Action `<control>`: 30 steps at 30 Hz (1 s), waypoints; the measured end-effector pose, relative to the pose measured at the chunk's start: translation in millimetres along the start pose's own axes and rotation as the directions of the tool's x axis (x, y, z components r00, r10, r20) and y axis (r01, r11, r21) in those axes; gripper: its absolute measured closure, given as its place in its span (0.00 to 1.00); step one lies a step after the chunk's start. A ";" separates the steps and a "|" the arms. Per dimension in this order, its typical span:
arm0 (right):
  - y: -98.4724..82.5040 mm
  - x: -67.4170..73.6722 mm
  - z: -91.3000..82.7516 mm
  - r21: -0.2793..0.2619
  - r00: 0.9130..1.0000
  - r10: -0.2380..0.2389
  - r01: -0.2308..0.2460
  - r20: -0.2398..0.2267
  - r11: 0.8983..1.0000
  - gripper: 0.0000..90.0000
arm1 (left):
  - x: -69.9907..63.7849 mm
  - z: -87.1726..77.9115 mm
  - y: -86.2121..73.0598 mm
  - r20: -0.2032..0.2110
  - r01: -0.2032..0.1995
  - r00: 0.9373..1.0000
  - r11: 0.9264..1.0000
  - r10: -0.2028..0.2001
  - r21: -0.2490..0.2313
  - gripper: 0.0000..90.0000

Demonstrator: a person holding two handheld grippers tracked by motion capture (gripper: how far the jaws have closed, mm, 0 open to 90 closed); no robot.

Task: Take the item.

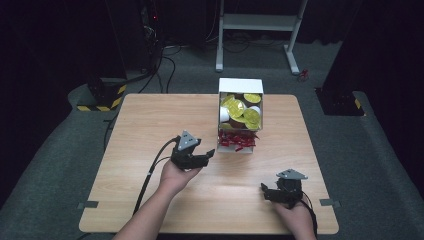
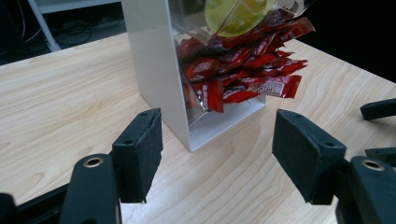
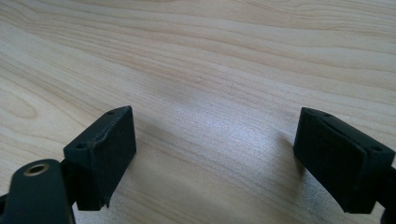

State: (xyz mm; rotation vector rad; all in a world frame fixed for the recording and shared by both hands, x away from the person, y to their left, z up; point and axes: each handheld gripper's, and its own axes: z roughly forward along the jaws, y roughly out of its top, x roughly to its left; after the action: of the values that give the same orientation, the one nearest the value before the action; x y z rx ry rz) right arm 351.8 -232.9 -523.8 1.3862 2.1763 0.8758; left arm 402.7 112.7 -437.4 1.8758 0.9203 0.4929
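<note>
A white box (image 1: pixel 240 86) stands at the table's far middle, its upper part holding yellow-lidded cups (image 1: pixel 243 111) and its lower part red snack packets (image 1: pixel 237 139). My left gripper (image 1: pixel 205 156) is open just left of the box's lower corner, nothing between its pads. In the left gripper view the red packets (image 2: pixel 243 70) spill from the box's clear front, and the white box wall (image 2: pixel 154 56) rises a short way ahead of the open gripper (image 2: pixel 217 161). My right gripper (image 1: pixel 266 192) is open near the front right, low over bare wood (image 3: pixel 210 70), holding nothing (image 3: pixel 215 158).
The wooden table (image 1: pixel 150 125) has free room at its left and middle. Beyond its far edge stand a white metal frame (image 1: pixel 257 22) and a yellow-and-black striped base (image 1: pixel 100 97) on grey carpet. The other gripper's black jaw tips (image 2: pixel 378 109) show at the right edge.
</note>
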 end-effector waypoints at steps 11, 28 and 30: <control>-1.3 0.2 -0.3 -0.009 1.000 0.002 -0.002 0.001 1.000 0.15 | -8.1 21.5 14.5 0.019 -0.026 0.999 1.000 0.026 0.006 0.41; -1.7 -0.1 -0.7 -0.010 1.000 0.001 -0.001 0.004 1.000 0.15 | -10.1 56.9 23.6 -0.010 -0.012 1.000 1.000 0.012 0.018 0.49; -1.8 -0.5 -0.7 -0.011 1.000 -0.002 0.002 0.003 1.000 0.15 | -8.6 60.7 22.1 -0.012 -0.005 1.000 1.000 0.005 0.024 0.52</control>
State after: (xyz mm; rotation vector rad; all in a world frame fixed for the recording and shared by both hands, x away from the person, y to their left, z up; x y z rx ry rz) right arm 350.4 -234.0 -524.5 1.3785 2.1668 0.8830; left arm 446.4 65.1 -445.5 1.8991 0.9338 0.4984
